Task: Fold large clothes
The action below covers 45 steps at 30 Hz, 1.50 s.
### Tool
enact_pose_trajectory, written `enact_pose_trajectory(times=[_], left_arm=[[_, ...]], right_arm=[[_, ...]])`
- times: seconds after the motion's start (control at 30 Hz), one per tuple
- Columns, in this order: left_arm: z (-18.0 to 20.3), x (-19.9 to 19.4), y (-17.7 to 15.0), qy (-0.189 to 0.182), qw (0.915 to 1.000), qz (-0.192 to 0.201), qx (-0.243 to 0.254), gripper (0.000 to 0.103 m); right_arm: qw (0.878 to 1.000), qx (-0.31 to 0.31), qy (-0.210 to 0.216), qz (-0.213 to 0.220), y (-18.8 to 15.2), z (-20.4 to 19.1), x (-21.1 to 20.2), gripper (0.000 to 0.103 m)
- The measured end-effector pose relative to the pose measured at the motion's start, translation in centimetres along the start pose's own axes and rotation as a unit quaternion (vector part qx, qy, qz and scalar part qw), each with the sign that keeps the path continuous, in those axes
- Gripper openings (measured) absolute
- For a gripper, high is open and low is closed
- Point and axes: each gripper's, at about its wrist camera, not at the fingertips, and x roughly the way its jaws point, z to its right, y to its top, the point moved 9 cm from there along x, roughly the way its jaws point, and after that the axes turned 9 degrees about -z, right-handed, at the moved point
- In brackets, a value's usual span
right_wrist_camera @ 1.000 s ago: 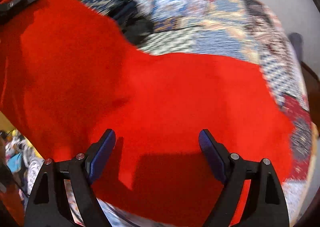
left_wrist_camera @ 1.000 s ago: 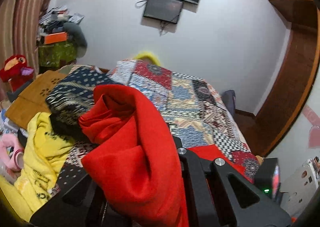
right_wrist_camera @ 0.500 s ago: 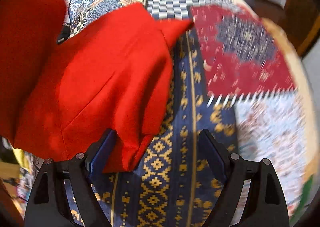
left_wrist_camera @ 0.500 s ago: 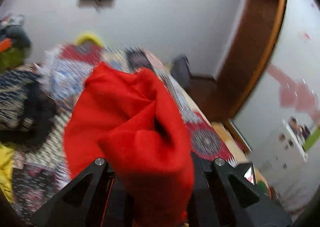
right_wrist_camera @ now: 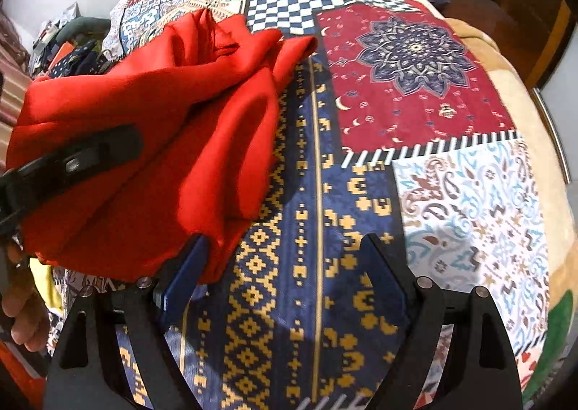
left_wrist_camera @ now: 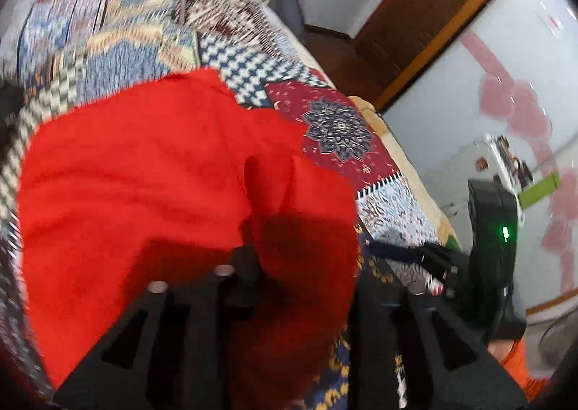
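A large red garment (right_wrist_camera: 151,128) lies bunched on the patchwork bedspread (right_wrist_camera: 415,59). My left gripper (left_wrist_camera: 300,265) is shut on a fold of the red garment (left_wrist_camera: 162,175), which covers its fingertips. The left gripper also shows in the right wrist view (right_wrist_camera: 72,164), lying over the cloth at the left. My right gripper (right_wrist_camera: 285,258) is open and empty, low over the blue and gold patch. Its left finger (right_wrist_camera: 188,265) touches the garment's near edge.
The bed's far right edge (right_wrist_camera: 523,84) drops toward a wooden door (left_wrist_camera: 415,19) and a white wall. A pile of other clothes (right_wrist_camera: 72,45) sits at the far left of the bed. A black device with a green light (left_wrist_camera: 498,229) is at the right.
The left gripper swung down and to the right with the red garment, laying it onto the bed. The right gripper stayed open and drew back, so the garment now lies to its left.
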Motion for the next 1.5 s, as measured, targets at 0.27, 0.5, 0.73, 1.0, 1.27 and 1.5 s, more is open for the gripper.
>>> enact_pose_trajectory(times=[0.27,0.5,0.73,1.0,1.27,1.5], left_arm=[[1.0,-8.6,-1.0,0.109,0.9853,0.103,0.081,0.055],[-5.9,-12.0,-2.8,0.206,0.9701,0.125,0.032,0.069],[-11.3,-8.5,-7.0,0.169,0.9834,0.052,-0.041,0.069],[-12.5,-7.7,-8.8,0.147,0.9840,0.059,-0.080,0.086],[-10.8,-8.8,-7.8,0.155,0.9843,0.068,-0.050,0.086],[-10.7,-6.7,-9.0,0.164,0.9842,0.048,-0.047,0.089]], right_arm=[[0.999,-0.016,0.002,0.046,0.7,-1.5,-4.6,0.084],[0.995,-0.034,0.067,0.071,2.3,-6.2,-7.1,0.084],[0.994,-0.023,0.089,0.055,4.0,-9.5,-3.7,0.084],[0.995,-0.013,0.087,0.045,5.4,-9.4,-3.2,0.026],[0.988,-0.083,0.040,0.126,4.8,-9.9,-8.4,0.012],[0.995,-0.065,0.009,0.074,2.8,-6.6,-3.1,0.012]])
